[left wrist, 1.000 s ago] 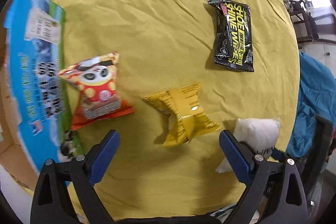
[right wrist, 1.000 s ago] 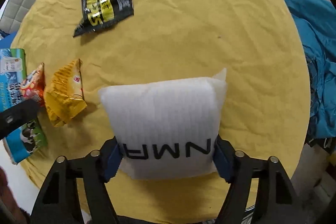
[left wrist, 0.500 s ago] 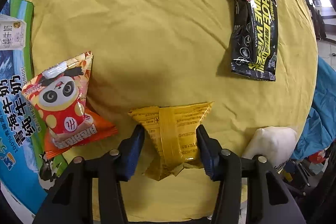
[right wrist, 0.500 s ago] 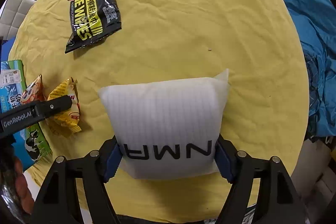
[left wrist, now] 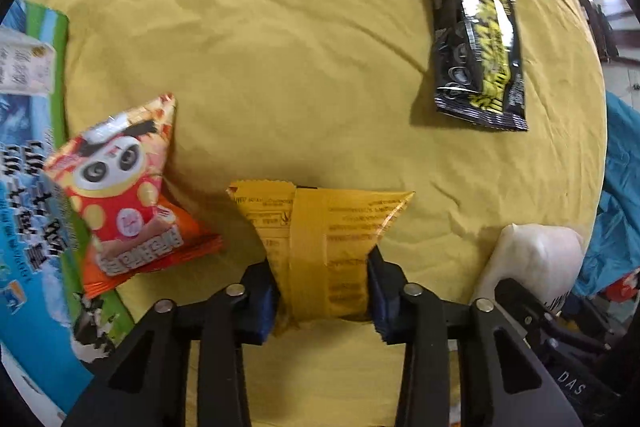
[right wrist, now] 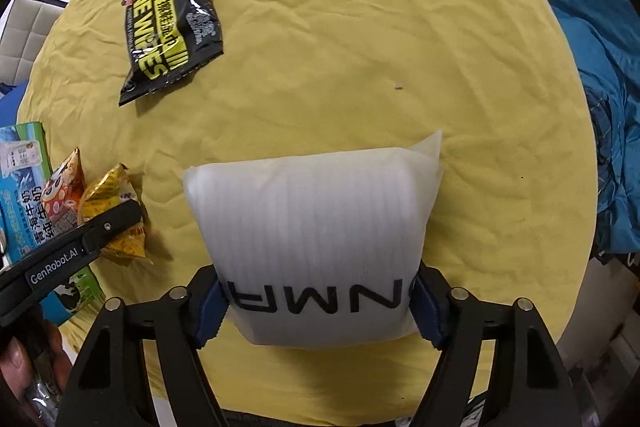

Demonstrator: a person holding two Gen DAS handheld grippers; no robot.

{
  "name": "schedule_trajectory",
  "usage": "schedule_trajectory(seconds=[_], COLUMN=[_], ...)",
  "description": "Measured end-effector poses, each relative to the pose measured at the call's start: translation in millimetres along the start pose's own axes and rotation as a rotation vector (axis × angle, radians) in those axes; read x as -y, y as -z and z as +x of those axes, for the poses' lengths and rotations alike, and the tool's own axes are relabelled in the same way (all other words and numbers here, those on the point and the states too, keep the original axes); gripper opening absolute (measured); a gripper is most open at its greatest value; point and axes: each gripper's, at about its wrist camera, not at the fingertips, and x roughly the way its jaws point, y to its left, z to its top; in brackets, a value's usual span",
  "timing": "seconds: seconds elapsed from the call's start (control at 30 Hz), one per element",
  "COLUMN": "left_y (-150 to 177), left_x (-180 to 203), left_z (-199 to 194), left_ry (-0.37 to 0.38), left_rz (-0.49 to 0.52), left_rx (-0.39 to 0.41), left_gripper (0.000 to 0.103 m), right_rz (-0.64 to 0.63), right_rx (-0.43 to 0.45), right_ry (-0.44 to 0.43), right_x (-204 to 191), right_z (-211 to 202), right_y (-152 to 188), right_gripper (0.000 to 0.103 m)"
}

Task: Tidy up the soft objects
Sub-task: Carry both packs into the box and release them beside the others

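My left gripper [left wrist: 322,291] is shut on a yellow snack packet [left wrist: 320,231], pinching its near half over the yellow cloth. The packet also shows in the right wrist view [right wrist: 108,199], with a left finger across it. My right gripper [right wrist: 318,307] is shut on a white foam pouch [right wrist: 316,223] with black letters, held just above the cloth; it also shows in the left wrist view [left wrist: 532,259]. A red panda snack bag [left wrist: 124,195] lies left of the yellow packet. A black shoe-wipes pack [left wrist: 476,39] lies at the far right.
A blue and green milk carton box [left wrist: 28,211] lies along the left edge of the round table [left wrist: 280,47]. Blue fabric [right wrist: 600,107] hangs beyond the table's right edge. Chairs and floor lie past the far rim.
My left gripper has moved forward onto the yellow packet and shut on it. The right gripper keeps its hold on the white pouch, nearly still.
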Motion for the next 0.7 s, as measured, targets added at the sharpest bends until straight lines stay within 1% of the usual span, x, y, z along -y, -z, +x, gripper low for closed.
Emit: schedule_trajectory(seconds=[0.13,0.27,0.37,0.47,0.63,0.7], left_y=[12.2,23.7,30.3,40.5,58.1,66.8], left_x=[4.4,6.9,8.5,16.6,8.4,3.3], left_z=[-14.6,-30.2,-50.1,-70.4,-113.8,-132.5], left_ry=[-0.015,-0.027,-0.026,-0.007,0.021,0.041], left_rz=[0.028,0.042,0.047,0.047,0.054,0.051], left_rx=[0.057,0.106,0.144,0.181,0.255,0.285], left_gripper=[0.033,0.033,0.032,0.032,0.032,0.032], right_rz=[-0.015,-0.023,-0.041,-0.061,-0.095,-0.112], right_rx=[0.018,0.035,0.059,0.089,0.137,0.159], right_ry=[0.009,-0.006,-0.011,-0.018,-0.042,-0.053], right_x=[-9.1,-13.7,-18.4,-36.1,-48.6,-59.8], right_z=[-4.3,-14.5,-28.5,-43.8,-75.1,-91.9], right_y=[8.7,16.7,23.7,26.0,34.0,37.3], right_gripper=[0.071,0.07,0.069,0.069,0.068,0.068])
